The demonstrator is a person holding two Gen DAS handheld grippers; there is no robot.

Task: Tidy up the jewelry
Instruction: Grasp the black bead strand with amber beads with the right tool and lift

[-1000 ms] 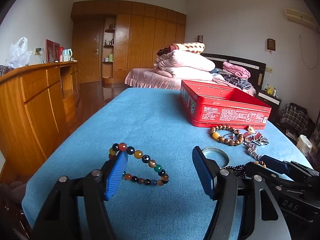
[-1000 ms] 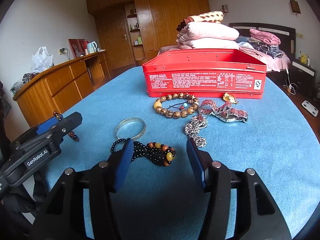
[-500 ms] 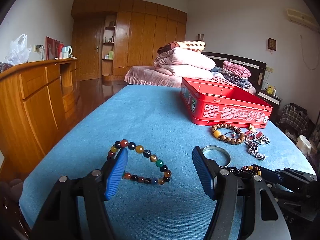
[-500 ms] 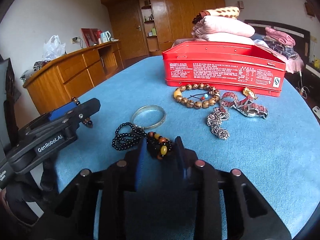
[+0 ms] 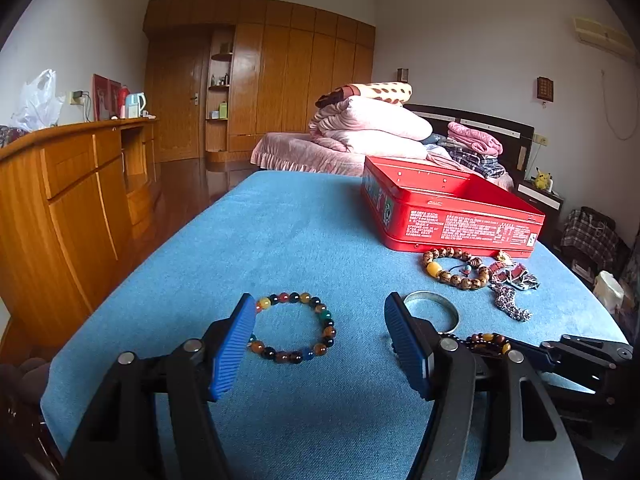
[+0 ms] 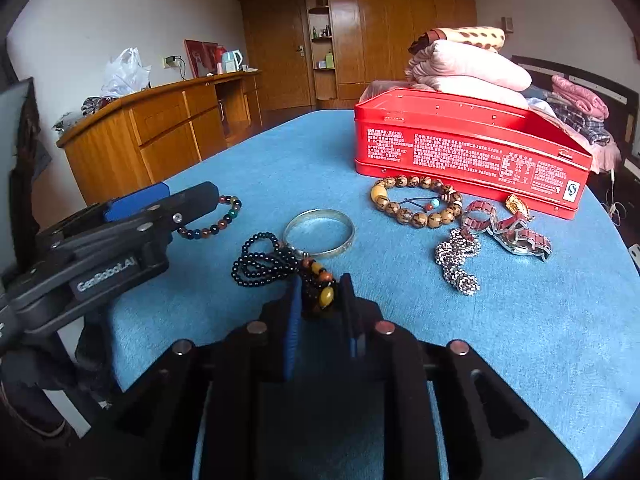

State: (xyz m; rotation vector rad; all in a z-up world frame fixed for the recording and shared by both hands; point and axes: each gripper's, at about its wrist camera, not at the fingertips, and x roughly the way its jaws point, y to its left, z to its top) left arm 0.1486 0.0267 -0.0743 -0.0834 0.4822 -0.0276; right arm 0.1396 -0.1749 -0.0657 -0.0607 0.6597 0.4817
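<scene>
My right gripper (image 6: 322,294) is shut on the amber end of a black bead necklace (image 6: 260,262), whose black loops lie on the blue table (image 6: 500,320). My left gripper (image 5: 320,312) is open just before a multicoloured bead bracelet (image 5: 296,328), which lies flat. A silver bangle (image 6: 320,232), a brown wooden bead bracelet (image 6: 416,206), a silver chain (image 6: 458,262) and a red-link watch (image 6: 512,232) lie in front of the open red tin box (image 6: 472,148). The left gripper also shows in the right wrist view (image 6: 192,204).
A wooden sideboard (image 5: 60,200) stands left of the table. A bed with folded bedding (image 5: 368,128) is behind the tin. The table's near and right edges are close to the jewelry.
My right gripper has closed on the amber beads of the black necklace. My left gripper has shifted left, so the coloured bracelet now lies between its fingers.
</scene>
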